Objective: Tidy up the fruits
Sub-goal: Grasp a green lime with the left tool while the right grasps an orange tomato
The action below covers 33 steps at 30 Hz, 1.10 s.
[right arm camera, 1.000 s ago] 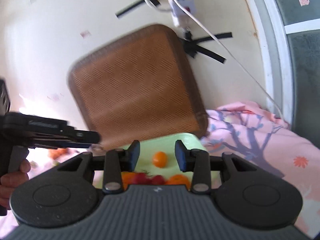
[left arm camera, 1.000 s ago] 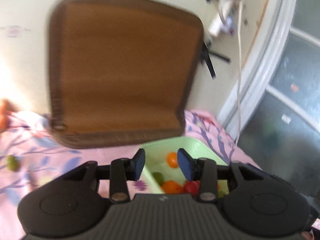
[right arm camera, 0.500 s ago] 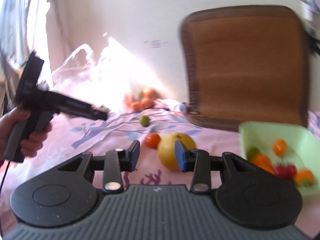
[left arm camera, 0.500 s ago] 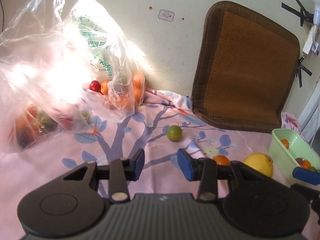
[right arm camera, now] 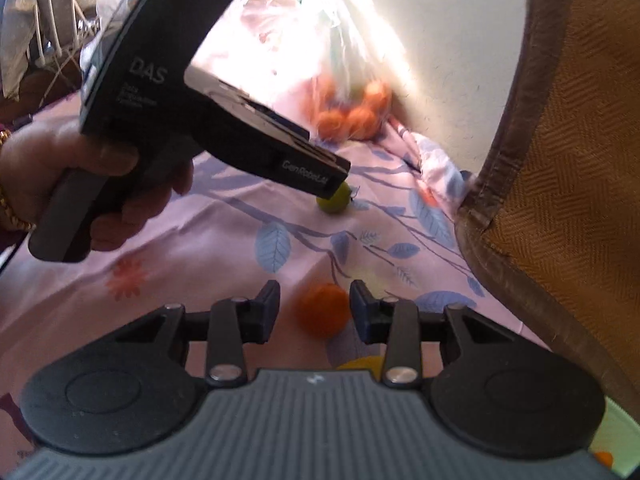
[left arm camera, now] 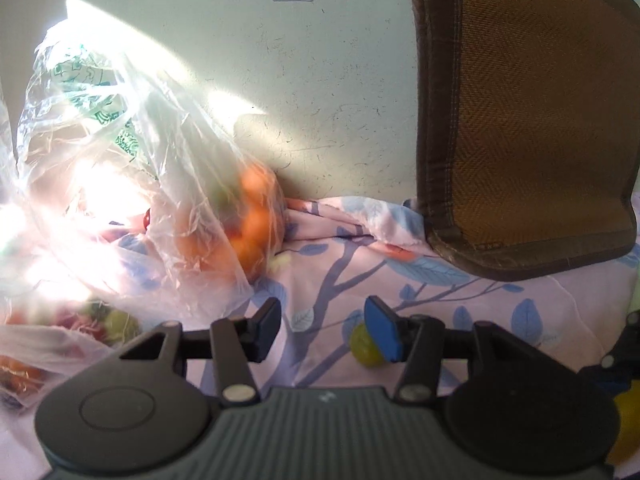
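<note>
Fruit lies scattered over a pink bedsheet (right arm camera: 224, 264) printed with blue branches and leaves. On the right wrist view, the left gripper (right arm camera: 340, 178), held in a bare hand (right arm camera: 100, 184), angles down so that its tip sits right over a small green fruit (right arm camera: 332, 202); from this side the spread of its fingers cannot be read. The left wrist view settles it: the left gripper (left arm camera: 322, 322) is released, fingers spread wide, and the green fruit (left arm camera: 365, 346) sits on the sheet against the inner face of the blue-padded right-hand finger (left arm camera: 382, 334), not between the two and not gripped.

The right gripper (right arm camera: 314, 306) is also released, holding nothing. A small orange fruit (right arm camera: 324, 310) lies on the sheet in the gap between its fingers, closer to the right-hand one, but whether it touches is unclear. A sliver of a yellow fruit (right arm camera: 360, 362) shows just behind the fingers, mostly hidden by the gripper body; the same yellow fruit (left arm camera: 628, 432) peeks in at the right edge of the left wrist view.

Against the wall, a clear plastic bag (left arm camera: 132, 184) holds several oranges (left arm camera: 252, 220); more mixed fruit shows blurrily through plastic at lower left. A brown woven cushion (left arm camera: 532, 120) leans upright against the wall on the right.
</note>
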Available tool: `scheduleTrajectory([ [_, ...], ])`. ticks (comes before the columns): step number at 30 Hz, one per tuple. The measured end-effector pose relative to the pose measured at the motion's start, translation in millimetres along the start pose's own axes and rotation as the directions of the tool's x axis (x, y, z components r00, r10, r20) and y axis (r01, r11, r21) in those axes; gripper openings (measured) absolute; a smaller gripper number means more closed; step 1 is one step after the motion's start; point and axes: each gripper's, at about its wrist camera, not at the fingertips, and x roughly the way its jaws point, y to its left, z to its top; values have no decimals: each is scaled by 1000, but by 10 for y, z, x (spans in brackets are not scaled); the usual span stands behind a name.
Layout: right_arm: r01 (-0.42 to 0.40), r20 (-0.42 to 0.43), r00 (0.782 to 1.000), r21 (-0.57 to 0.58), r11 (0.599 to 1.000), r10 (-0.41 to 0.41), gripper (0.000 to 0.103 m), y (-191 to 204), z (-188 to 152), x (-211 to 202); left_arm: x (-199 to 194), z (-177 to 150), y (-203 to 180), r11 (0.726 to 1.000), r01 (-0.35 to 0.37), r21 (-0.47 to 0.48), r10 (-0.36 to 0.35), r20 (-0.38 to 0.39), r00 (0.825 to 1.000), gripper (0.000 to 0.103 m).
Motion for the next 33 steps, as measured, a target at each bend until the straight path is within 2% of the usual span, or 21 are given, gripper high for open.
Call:
scheduleTrajectory([
  [2, 25, -65, 998, -38, 999, -27, 41, 29, 44, 120, -6, -1, -11, 1000, 5, 2, -5, 4, 1000, 39],
  [5, 27, -91, 995, -44, 999, -31, 41, 50, 104, 138, 4, 0, -69, 1000, 8, 17, -8, 18, 1000, 26],
  [6, 18, -96, 995, -30, 999, -21, 35, 42, 112, 137, -5, -1, -91, 1000, 13, 22, -14, 20, 1000, 12],
  [7, 12, -90, 996, -14, 1000, -13, 31, 41, 105, 129, -11, 1, -109, 1000, 16, 25, -17, 16, 1000, 3],
  [9, 24, -53, 998, 15, 1000, -23, 31, 71, 64, 45, -76, -13, -118, 1000, 25, 14, -25, 5, 1000, 3],
  [11, 17, 42, 999, 62, 998, -19, 31, 134, -40, -213, -258, -79, -85, 997, 77, -11, -77, 26, 997, 3],
  [13, -22, 142, 990, 109, 994, 6, 31, 236, -238, -519, -561, -221, -35, 991, 131, -35, -129, 54, 990, 3],
  [15, -18, 233, 972, 148, 989, -17, 31, 399, -555, -833, -919, -440, -31, 979, 198, -57, -193, 84, 978, 3],
  [18, 15, 297, 950, 254, 967, -93, 32, 622, -1113, -1128, -1376, -810, -218, 971, 238, 3, -236, 120, 964, 3],
  [20, 41, 284, 948, 335, 941, -142, 32, 718, -1395, -1182, -1475, -906, -363, 976, 213, 37, -216, 108, 970, 5],
  [21, 50, 284, 944, 373, 927, -165, 32, 736, -1491, -1192, -1467, -881, -389, 976, 212, 41, -215, 111, 970, 8],
  [23, 60, 288, 937, 421, 905, -197, 32, 729, -1597, -1195, -1358, -727, -386, 986, 162, 36, -165, 129, 978, 18],
  [24, 74, 280, 936, 440, 895, -215, 32, 711, -1613, -1183, -1240, -598, -336, 993, 117, 24, -119, 140, 983, 35],
  [25, 81, 274, 936, 449, 890, -223, 32, 696, -1621, -1173, -1119, -493, -291, 996, 92, 22, -94, 147, 985, 42],
  [27, 79, 276, 934, 457, 886, -225, 32, 657, -1631, -1149, -775, -279, -212, 997, 69, 25, -72, 113, 991, 43],
  [29, 83, 287, 927, 467, 880, -240, 32, 630, -1620, -1125, -448, -139, -149, 996, 83, 16, -84, 59, 995, 43],
  [33, 72, 307, 922, 464, 883, -236, 32, 590, -1592, -1081, -68, -27, -138, 996, 72, 56, -73, 22, 997, 42],
])
